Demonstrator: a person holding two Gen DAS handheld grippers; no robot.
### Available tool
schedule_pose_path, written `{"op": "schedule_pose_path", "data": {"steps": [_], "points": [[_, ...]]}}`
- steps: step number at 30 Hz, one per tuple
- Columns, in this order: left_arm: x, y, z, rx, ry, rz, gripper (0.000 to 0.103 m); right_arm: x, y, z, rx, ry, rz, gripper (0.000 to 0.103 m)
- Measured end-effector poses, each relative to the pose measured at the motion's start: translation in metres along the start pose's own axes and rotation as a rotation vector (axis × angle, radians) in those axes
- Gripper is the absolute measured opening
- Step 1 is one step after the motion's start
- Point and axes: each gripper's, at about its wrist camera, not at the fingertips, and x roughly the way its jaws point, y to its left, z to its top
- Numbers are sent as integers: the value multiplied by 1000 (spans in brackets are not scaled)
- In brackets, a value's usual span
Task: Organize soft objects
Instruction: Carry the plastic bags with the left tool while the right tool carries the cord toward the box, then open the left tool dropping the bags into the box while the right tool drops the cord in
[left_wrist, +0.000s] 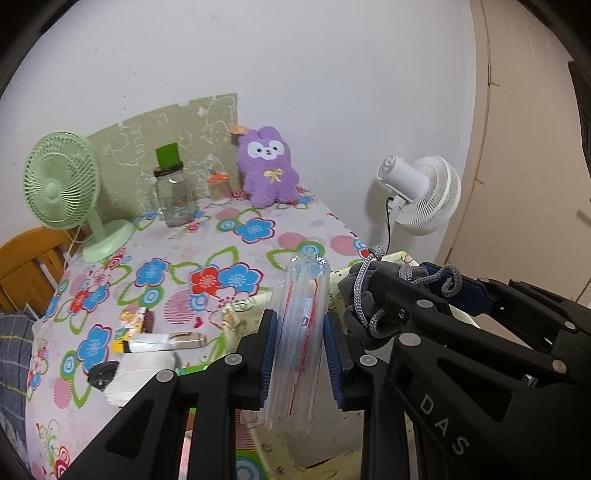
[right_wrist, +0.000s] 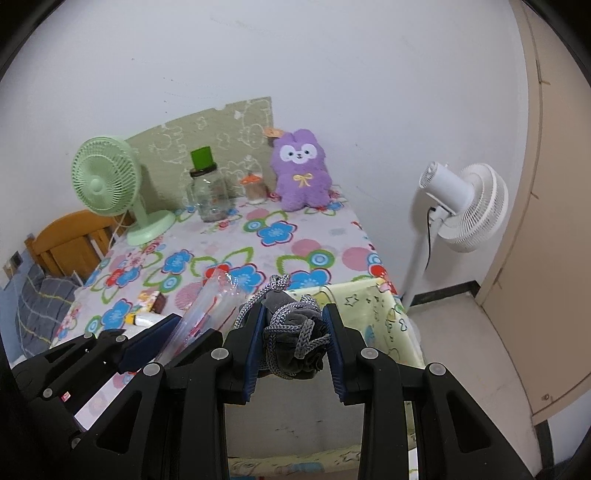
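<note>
My left gripper is shut on a clear plastic bag with red lines, held upright above a pale yellow box. My right gripper is shut on a grey drawstring pouch with a braided cord, just right of the left gripper and above the same yellow box. The bag shows at lower left in the right wrist view, and the pouch at right in the left wrist view. A purple plush bear sits against the wall at the table's back.
The table has a flowered cloth. A green desk fan, a glass jar and a small orange-lidded jar stand at the back. Wrappers and tissue lie at front left. A white floor fan stands right of the table.
</note>
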Motion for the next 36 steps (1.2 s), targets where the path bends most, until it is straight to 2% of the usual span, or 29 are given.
{"op": "schedule_pose_path", "data": {"steps": [5,8,13,17,21,22,24,26,27,36], "points": [[15,-4,-1,6,33,-11,29,14,-9,-3,13,27,-17,35],[24,-5,-3,13,45,-2,38,22,-12,-3,19,41,-23,35],[36,-5,-4,-2,81,-19,43,36,-17,-4,29,65,-27,35],[39,-8,-1,20,65,-16,51,43,-19,-4,35,74,-36,36],[43,-5,1,14,71,-29,54,48,-18,-3,34,88,-45,38],[44,-5,1,14,72,-33,56,49,-18,-3,34,88,-45,42],[41,-4,1,10,67,-45,71,48,-18,-2,34,83,-47,52],[38,-4,2,8,60,-49,81,46,-17,-2,36,70,-47,65],[36,-3,2,8,59,-47,84,45,-16,-1,36,68,-48,66],[15,3,-1,25,46,-30,91,21,-2,-4,42,38,-71,83]]}}
